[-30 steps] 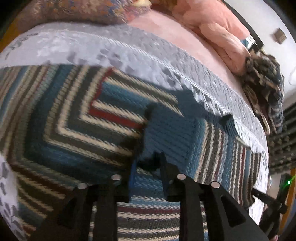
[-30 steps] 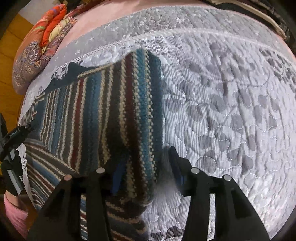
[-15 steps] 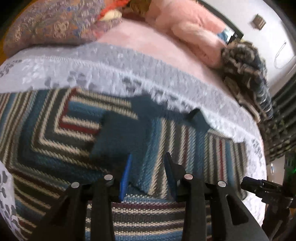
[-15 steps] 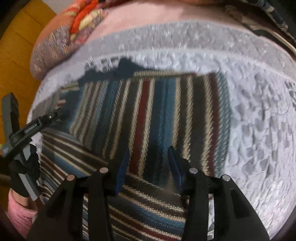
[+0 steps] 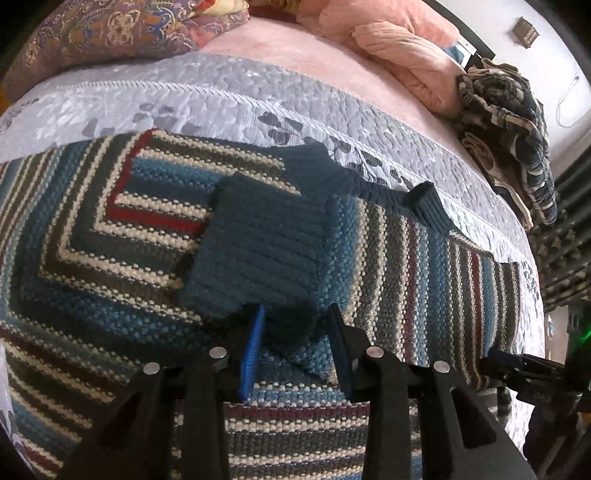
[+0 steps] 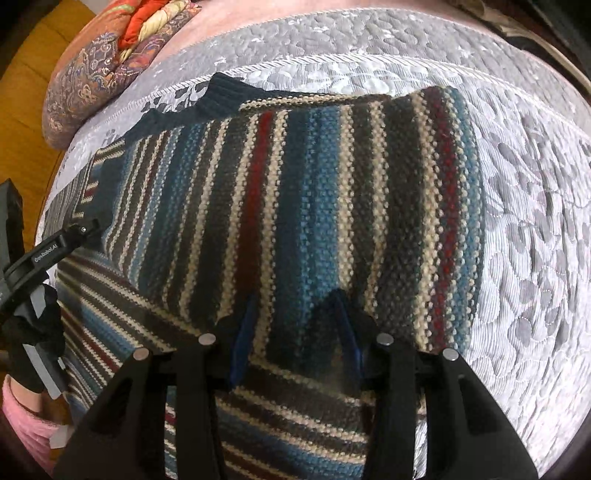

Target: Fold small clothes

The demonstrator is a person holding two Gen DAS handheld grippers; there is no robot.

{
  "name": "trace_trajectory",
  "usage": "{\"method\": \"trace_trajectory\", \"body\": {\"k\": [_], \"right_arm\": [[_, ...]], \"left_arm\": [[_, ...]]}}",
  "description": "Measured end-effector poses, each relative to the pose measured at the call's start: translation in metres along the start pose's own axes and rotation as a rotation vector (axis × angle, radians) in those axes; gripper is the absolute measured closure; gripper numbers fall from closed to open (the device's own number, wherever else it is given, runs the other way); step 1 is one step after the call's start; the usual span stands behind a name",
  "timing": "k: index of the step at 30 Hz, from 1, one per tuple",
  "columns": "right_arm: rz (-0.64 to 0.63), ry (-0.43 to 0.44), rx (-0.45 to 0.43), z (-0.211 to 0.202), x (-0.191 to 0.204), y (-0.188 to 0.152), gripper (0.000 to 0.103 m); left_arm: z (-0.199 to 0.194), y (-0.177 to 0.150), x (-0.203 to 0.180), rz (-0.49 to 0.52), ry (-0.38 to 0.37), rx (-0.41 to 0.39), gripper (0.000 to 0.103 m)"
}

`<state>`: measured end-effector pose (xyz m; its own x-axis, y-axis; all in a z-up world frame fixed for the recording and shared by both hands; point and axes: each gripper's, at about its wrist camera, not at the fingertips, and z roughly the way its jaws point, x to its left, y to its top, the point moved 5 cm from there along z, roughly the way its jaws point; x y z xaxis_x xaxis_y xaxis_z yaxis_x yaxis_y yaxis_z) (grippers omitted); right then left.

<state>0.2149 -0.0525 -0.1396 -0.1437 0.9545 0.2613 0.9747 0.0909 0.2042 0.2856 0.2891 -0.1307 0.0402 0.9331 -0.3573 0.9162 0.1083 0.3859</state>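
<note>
Now we look down on a striped knit sweater [image 5: 110,266] spread flat on the bed, over a grey quilted bedspread [image 5: 221,92]. No baskets or bins in view, so nothing sits inside anything.

Starting at the left, the patterned cushion [image 5: 110,33] lies at the head of the bed, cut off by the lens edge. The left gripper [image 5: 295,332] hangs just above the sweater, its fingers [image 5: 253,350] spread apart with nothing between them. Just ahead of them lies a dark teal ribbed cuff [image 5: 258,243], a sleeve end folded across the body. Whether the finger tips touch the wool, we cannot tell. Further right the teal collar [image 5: 424,206] stands up at the sweater's top edge, and beyond it pink bedding [image 5: 406,48] and a dark patterned heap of clothes [image 5: 517,122] crowd the far corner.

Over to the right wrist view: at its left edge we catch the other gripper's body, a black glove [image 6: 26,347] and a pink sleeve [image 6: 22,417]. The right gripper [image 6: 295,321] is also parted and empty, low over a folded striped panel [image 6: 332,206]. The sweater's lower hem is hidden behind the gripper bodies in both views. Right of the fold's straight edge, bare bedspread [image 6: 535,240] runs wide and clear to the frame's rim.
</note>
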Motion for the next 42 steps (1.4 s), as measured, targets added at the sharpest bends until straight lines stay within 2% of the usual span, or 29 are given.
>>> {"method": "trace_trajectory", "body": {"k": [7,8,9,11,15,17,20,25,27,29,32,39,42], "right_arm": [[0.005,0.001,-0.024,-0.007,0.01,0.006,0.059],[-0.001,0.005,-0.04,-0.014,0.012,0.007,0.058],[-0.01,0.011,-0.056,-0.02,0.015,0.008,0.057],[-0.022,0.017,-0.093,-0.036,0.019,0.011,0.042],[-0.019,0.042,-0.121,-0.05,0.019,0.013,0.039],[-0.007,0.043,-0.12,-0.05,0.015,0.011,0.039],[0.002,0.034,-0.109,-0.046,0.009,0.008,0.039],[0.012,0.032,-0.087,-0.038,0.004,0.003,0.039],[0.007,0.025,-0.085,-0.036,0.004,0.003,0.039],[0.01,0.018,-0.083,-0.033,0.004,0.003,0.039],[0.014,0.012,-0.077,-0.029,0.002,0.001,0.039],[0.011,0.01,-0.076,-0.024,0.002,0.0,0.039],[0.008,0.009,-0.076,-0.023,0.002,0.0,0.039]], "left_arm": [[-0.012,0.001,0.004,-0.011,-0.002,0.004,0.068],[-0.017,0.002,0.007,-0.016,0.009,0.003,0.064],[-0.027,0.005,0.013,-0.024,0.015,-0.011,0.061],[-0.044,0.011,0.027,-0.036,0.027,-0.042,0.051],[-0.081,0.021,0.086,-0.112,0.11,-0.089,0.046],[-0.098,0.023,0.131,-0.186,0.175,-0.11,0.044],[-0.121,0.019,0.205,-0.336,0.29,-0.125,0.044],[-0.15,0.0,0.31,-0.575,0.383,-0.155,0.044],[-0.152,-0.006,0.335,-0.644,0.349,-0.171,0.044],[-0.15,-0.012,0.358,-0.724,0.264,-0.202,0.044],[-0.139,-0.014,0.372,-0.805,0.16,-0.237,0.044],[-0.129,0.002,0.384,-0.794,0.092,-0.313,0.044],[-0.127,0.005,0.389,-0.786,0.091,-0.33,0.044]]}}
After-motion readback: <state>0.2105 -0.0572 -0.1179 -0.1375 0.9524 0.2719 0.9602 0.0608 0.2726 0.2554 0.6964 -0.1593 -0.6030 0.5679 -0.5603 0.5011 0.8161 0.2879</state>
